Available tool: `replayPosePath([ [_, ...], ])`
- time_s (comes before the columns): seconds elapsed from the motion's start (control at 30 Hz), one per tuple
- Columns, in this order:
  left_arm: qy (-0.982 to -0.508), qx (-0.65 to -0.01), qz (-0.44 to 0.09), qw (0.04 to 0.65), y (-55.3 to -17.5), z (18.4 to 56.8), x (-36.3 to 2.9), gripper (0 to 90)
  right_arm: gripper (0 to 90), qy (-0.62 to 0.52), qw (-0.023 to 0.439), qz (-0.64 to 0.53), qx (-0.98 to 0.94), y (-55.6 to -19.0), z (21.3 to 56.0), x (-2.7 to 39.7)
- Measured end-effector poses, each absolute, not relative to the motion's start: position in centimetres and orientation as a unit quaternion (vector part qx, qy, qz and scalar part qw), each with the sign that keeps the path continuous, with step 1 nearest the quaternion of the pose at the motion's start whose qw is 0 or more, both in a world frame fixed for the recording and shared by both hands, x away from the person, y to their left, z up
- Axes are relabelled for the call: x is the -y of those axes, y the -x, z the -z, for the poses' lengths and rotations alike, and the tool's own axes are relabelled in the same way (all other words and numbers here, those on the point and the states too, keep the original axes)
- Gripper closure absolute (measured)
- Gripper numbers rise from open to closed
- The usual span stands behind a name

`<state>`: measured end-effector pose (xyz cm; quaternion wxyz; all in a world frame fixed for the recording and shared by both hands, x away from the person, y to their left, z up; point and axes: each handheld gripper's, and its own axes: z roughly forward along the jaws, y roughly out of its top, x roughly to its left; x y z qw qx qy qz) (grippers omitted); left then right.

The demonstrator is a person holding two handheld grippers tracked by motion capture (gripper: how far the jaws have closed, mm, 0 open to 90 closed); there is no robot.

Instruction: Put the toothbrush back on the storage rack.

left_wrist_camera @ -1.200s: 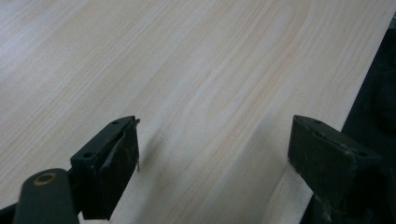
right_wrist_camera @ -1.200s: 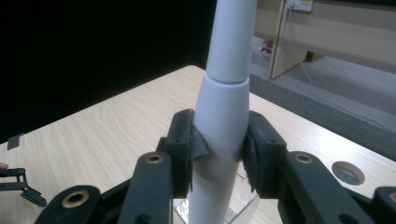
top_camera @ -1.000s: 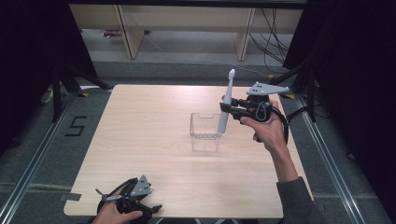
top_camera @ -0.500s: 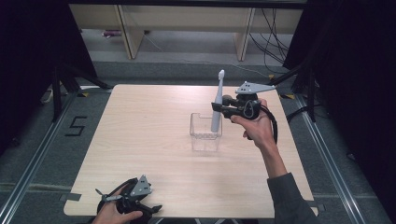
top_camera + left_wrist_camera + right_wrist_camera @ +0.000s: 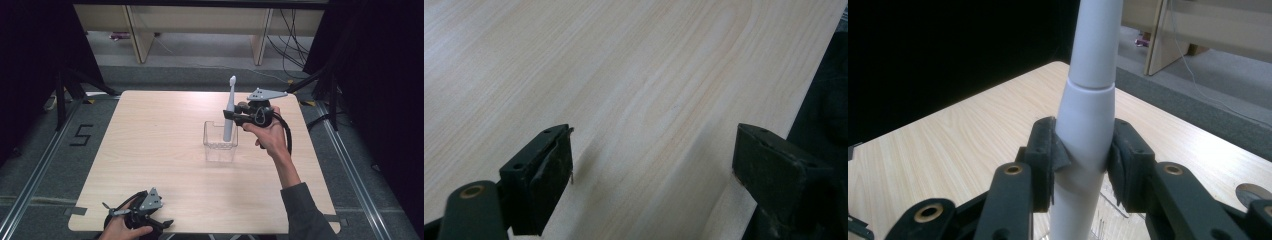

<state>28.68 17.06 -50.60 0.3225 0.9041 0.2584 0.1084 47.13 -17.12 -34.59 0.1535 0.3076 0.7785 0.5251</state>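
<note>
A white electric toothbrush (image 5: 229, 111) stands nearly upright, brush head up, with my right gripper (image 5: 230, 117) shut on its handle. In the right gripper view the pads (image 5: 1048, 152) press on both sides of the white handle (image 5: 1087, 120). The handle's lower end dips inside a clear plastic container (image 5: 220, 147) at the middle of the wooden table (image 5: 150, 145); whether it touches the bottom I cannot tell. My left gripper (image 5: 162, 223) rests at the table's front left edge, jaws wide apart (image 5: 654, 165) over bare wood with nothing between them.
Wooden shelf legs (image 5: 135, 35) and cables (image 5: 290, 30) lie on the floor behind the table. Dark curtains stand on both sides. A floor marker reading 5 (image 5: 80, 135) sits left of the table.
My right gripper has carried the toothbrush left and down, bringing its lower end into the clear container. The left gripper has stayed put.
</note>
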Motion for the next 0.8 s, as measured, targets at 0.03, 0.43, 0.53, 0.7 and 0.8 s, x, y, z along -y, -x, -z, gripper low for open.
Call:
replayPosePath([
  [0.03,-0.904,-0.258,-0.108,0.322,-28.7,50.6,-17.1,15.8,65.9,-0.308,0.154,-0.525,-0.779,-47.1,34.6,17.1],
  [0.43,-0.901,-0.267,-0.105,0.324,-28.6,50.6,-17.0,15.8,65.9,-0.315,0.140,-0.513,-0.786,-48.1,36.5,16.9],
  [0.53,-0.902,-0.266,-0.105,0.324,-28.6,50.6,-17.0,15.7,65.9,-0.323,0.134,-0.509,-0.786,-48.1,36.9,16.8],
  [0.7,-0.903,-0.265,-0.104,0.322,-28.6,50.6,-17.1,15.7,65.9,-0.316,0.147,-0.491,-0.798,-48.4,37.7,16.8],
  [0.8,-0.903,-0.265,-0.102,0.323,-28.7,50.7,-17.0,15.7,65.9,-0.329,0.137,-0.487,-0.797,-48.4,38.2,16.6],
])
